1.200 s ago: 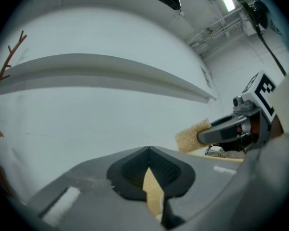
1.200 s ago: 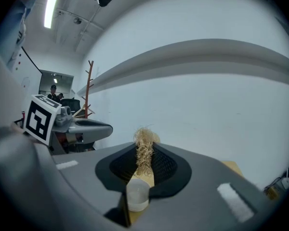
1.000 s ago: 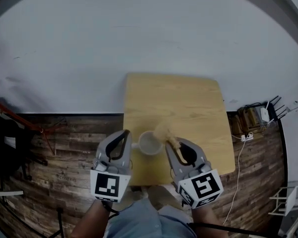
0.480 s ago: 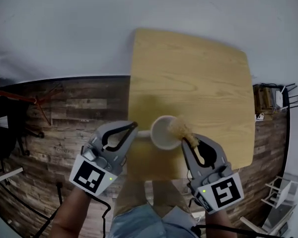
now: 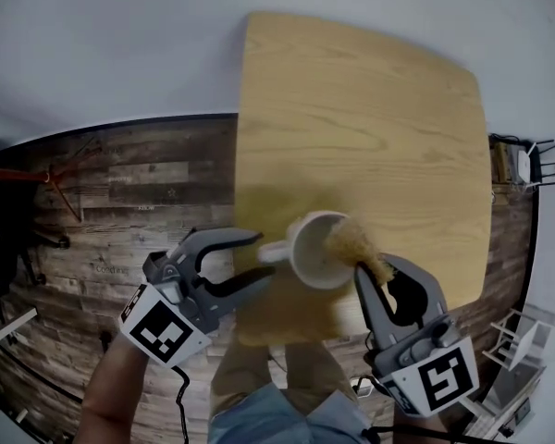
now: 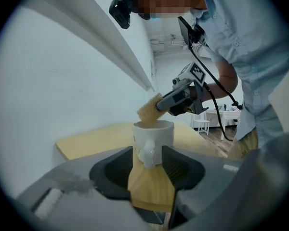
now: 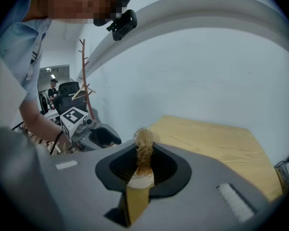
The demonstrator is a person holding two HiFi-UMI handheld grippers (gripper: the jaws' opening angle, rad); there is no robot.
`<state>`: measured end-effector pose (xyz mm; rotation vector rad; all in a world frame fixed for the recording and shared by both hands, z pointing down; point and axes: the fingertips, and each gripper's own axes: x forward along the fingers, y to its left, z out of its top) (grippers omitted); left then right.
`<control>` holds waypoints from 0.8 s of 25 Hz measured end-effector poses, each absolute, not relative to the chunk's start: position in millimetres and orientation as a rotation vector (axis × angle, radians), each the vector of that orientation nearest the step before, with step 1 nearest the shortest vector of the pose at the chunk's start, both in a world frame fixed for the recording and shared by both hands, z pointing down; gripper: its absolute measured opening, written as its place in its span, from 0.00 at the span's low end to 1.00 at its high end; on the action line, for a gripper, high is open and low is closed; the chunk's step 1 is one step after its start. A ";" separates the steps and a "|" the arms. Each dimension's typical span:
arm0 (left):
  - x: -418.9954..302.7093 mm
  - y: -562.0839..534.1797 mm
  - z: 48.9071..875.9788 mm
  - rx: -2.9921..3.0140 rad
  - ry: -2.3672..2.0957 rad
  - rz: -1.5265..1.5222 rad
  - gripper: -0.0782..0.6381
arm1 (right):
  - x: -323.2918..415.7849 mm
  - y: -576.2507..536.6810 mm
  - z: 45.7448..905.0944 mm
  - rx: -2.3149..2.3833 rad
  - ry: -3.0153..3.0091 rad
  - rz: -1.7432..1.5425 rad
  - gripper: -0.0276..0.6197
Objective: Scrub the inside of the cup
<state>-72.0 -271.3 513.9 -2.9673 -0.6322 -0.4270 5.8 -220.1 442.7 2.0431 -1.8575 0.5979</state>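
My left tongs are opening at the cup's 9 o'clock, with its handle between the jaws and not pressed. My right tongs, at 4 o'clock, clamp the scrubber dipping over the rim. The cup stands near the table's 6 o'clock edge.

I'm in a pale blue button-front shirt with short sleeves, over tan trousers. A small black camera sits on my head. A thin black cable crosses the arm just above my right hand.
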 end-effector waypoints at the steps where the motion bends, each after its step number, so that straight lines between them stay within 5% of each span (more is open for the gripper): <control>1: -69.7 -269.7 519.2 -2.958 -0.646 -0.447 0.39 | 5.3 -220.5 443.4 2.040 -1.856 0.603 0.14; 9: -55.3 -256.5 539.2 -2.838 -0.723 -0.494 0.39 | 6.0 -218.3 448.5 2.024 -1.852 0.634 0.14; 12: -54.3 -254.2 541.3 -2.815 -0.716 -0.503 0.27 | 5.6 -218.1 451.3 2.015 -1.866 0.650 0.14; 20: -54.7 -250.5 538.4 -2.761 -0.765 -0.672 0.22 | 9.0 -212.9 451.7 2.000 -1.921 0.678 0.14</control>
